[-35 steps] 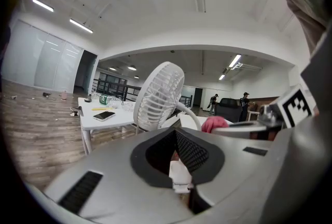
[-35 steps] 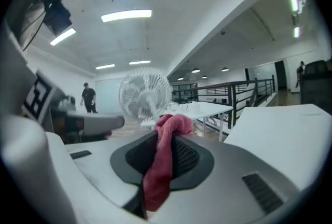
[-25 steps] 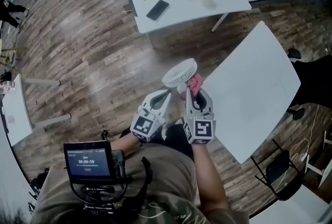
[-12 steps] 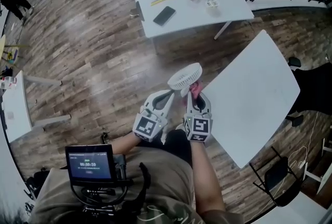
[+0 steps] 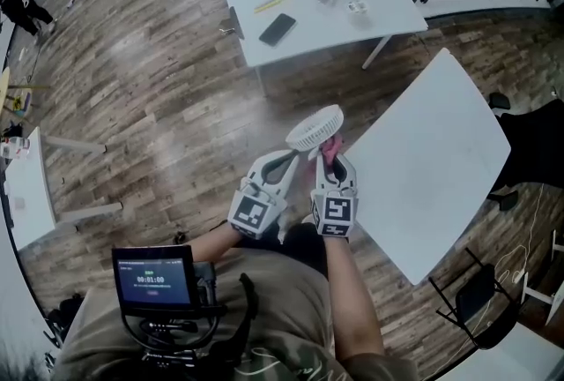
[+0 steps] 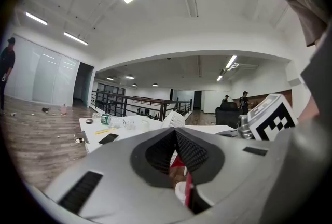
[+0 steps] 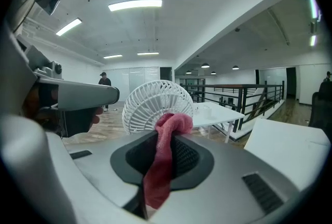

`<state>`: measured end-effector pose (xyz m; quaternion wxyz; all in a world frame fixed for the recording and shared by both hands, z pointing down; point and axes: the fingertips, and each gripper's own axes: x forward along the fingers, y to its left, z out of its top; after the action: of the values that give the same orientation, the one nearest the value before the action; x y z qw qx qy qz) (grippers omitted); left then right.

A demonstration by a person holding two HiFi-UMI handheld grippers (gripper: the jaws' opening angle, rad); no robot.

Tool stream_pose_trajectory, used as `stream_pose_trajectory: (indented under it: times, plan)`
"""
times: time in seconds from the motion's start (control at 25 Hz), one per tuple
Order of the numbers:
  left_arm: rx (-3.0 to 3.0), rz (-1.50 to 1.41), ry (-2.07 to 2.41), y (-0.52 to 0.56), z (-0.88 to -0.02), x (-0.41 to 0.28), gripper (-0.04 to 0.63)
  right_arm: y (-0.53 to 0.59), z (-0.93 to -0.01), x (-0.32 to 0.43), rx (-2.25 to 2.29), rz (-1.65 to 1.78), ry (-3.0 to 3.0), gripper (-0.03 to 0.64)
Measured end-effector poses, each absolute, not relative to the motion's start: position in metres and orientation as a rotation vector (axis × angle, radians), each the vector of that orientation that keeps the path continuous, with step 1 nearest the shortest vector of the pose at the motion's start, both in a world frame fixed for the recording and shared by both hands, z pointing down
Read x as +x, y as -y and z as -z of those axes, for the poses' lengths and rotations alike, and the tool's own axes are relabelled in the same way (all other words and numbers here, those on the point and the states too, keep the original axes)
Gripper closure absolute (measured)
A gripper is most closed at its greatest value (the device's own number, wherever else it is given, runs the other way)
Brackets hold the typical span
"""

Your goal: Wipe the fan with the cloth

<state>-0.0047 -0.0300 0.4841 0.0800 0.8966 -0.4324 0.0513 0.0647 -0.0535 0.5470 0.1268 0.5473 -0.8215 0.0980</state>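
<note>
The right gripper (image 7: 166, 141) clamps the pink cloth (image 7: 171, 127); the white fan (image 7: 148, 101) stands just ahead of its tips. Only the head view shows the closed left gripper (image 5: 295, 157) holding this fan at its tips.

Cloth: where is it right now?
The pink cloth is clamped in the right claw, its top bunched by the white fan; head view centre, left of the near white table.
</note>
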Motion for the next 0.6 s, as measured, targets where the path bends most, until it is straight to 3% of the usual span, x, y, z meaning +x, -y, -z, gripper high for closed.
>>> stream_pose_trajectory:
  times: [0.6]
  plan:
    - [2.682,-0.153,1.286,0.023,-0.54,0.012,0.574,0.018,-0.608,0.095,1.651,-0.329,2.382,0.543]
